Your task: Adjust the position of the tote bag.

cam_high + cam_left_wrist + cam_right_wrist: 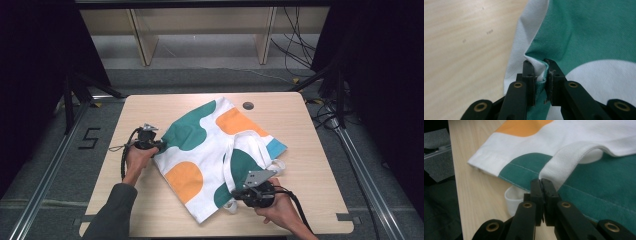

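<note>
A white tote bag [210, 145] with green, orange and blue patches lies slanted on the wooden table [150, 215]. Its white straps [250, 136] lie folded over the cloth. At the bag's left corner my left gripper [161, 146] is shut on a pinched fold of white and green fabric [541, 72], the jaws [540, 65] pressing it from both sides. My right gripper [236, 196] holds the bag's near edge; its jaws [541, 182] are shut on the green hem [524, 173] where a strap [571, 155] is sewn on. A second strap loop [511, 198] hangs beneath.
A round cable hole [248, 106] sits in the table near its far edge, just beyond the bag. Bare wood surrounds the bag on the left and front. Past the table are wooden frames [145, 40], floor cables [300, 45] and a floor mark shaped like a 5 [90, 137].
</note>
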A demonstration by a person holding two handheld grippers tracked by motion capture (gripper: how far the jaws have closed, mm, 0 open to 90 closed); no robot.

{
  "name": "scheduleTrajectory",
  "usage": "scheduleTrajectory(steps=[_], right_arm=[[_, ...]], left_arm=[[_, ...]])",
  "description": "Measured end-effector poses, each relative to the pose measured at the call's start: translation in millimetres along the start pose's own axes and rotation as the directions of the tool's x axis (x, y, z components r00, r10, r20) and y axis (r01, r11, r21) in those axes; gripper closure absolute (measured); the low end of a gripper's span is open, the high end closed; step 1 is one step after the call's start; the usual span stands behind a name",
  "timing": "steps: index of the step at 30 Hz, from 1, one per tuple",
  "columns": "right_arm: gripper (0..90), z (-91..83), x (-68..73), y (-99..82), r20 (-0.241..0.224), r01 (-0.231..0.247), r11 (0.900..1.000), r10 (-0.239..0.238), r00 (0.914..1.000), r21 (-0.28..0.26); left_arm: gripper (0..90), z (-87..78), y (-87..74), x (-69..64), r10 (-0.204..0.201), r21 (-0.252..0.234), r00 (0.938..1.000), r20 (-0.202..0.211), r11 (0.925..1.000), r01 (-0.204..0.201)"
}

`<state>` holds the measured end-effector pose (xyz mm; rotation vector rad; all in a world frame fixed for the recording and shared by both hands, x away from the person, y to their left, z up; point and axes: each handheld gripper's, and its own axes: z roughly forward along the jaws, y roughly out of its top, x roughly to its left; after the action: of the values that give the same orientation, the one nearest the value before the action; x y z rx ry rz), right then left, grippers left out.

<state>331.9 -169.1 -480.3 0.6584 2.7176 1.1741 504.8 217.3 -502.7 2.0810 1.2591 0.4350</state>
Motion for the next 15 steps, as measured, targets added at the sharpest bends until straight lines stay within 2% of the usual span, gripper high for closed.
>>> scheduleTrajectory(steps=[1,2,3,5,6,7,8,9,10,11,12,13,14,15], right_arm=[[89.0,0.0,0.0,0.0,0.0,0.0,1.0,0.0,1.0,0.0],[88.8,10.5,8.0,6.1,-0.013,0.02,0.9998,-0.02,0.9997,-0.006],[88.6,15.1,9.4,9.0,-0.012,0.059,0.9983,-0.059,0.9982,0.003],[88.3,18.5,13.1,12.0,-0.021,0.054,0.9984,-0.054,0.9983,0.014],[87.7,23.2,16.3,15.1,-0.031,0.063,0.9978,-0.063,0.9976,0.022],[85.6,26.2,18.9,19.3,-0.021,0.091,0.9955,-0.091,0.9957,0.026],[83.7,26.2,19.4,19.8,-0.028,0.08,0.9965,-0.079,0.9965,0.026],[83.7,26.2,19.4,19.8,-0.028,0.08,0.9965,-0.079,0.9965,0.026],[76.1,21.0,16.1,19.7,-0.044,0.051,0.9985,-0.05,0.9978,0.019],[76.1,21.0,16.1,19.7,-0.044,0.051,0.9985,-0.05,0.9978,0.019],[62.5,9.7,9.7,18.8,-0.055,0.02,0.9998,-0.02,0.9983,0.003],[62.5,9.7,9.7,18.8,-0.055,0.02,0.9998,-0.02,0.9983,0.003],[59.7,4.8,7.4,19.5,-0.053,0.01,0.9999,-0.009,0.9985,0.009],[57.4,-5.9,0.4,20.1,-0.034,-0.016,0.9994,0.015,0.9993,-0.03]], left_arm=[[78.8,0.0,0.0,0.0,0.0,0.0,1.0,0.0,1.0,0.0],[78.6,6.0,7.2,0.7,0.003,-0.006,0.9996,-0.026,1.0,-0.003],[78.3,7.9,9.5,1.0,0.01,-0.005,0.9993,-0.035,0.9999,-0.01],[77.2,8.4,11.3,1.1,0.008,0.01,0.9989,-0.046,0.9999,-0.008],[73.3,8.3,11.6,1.0,0.007,0.013,0.9985,-0.054,0.9999,-0.006],[61.8,6.1,11.2,1.1,0.005,0.017,0.9979,-0.065,0.9998,-0.004],[56.4,1.8,8.2,1.1,-0.029,-0.012,0.9972,-0.069,0.9995,0.029],[51.0,1.8,8.2,1.1,-0.029,-0.012,0.9972,-0.069,0.9995,0.029],[45.1,-4.0,5.0,1.0,-0.066,-0.02,0.9954,-0.069,0.9977,0.065],[45.1,-10.0,2.3,1.3,-0.077,-0.004,0.9942,-0.075,0.9971,0.076],[36.8,-19.2,-4.2,1.1,-0.112,-0.022,0.9897,-0.089,0.9936,0.111],[35.3,-19.2,-4.2,1.1,-0.112,-0.022,0.9897,-0.089,0.9936,0.111],[35.3,-27.3,-9.4,3.0,-0.118,-0.028,0.9897,-0.081,0.9928,0.116],[33.6,-34.8,-14.9,5.1,-0.167,-0.038,0.9843,-0.057,0.9855,0.165]])
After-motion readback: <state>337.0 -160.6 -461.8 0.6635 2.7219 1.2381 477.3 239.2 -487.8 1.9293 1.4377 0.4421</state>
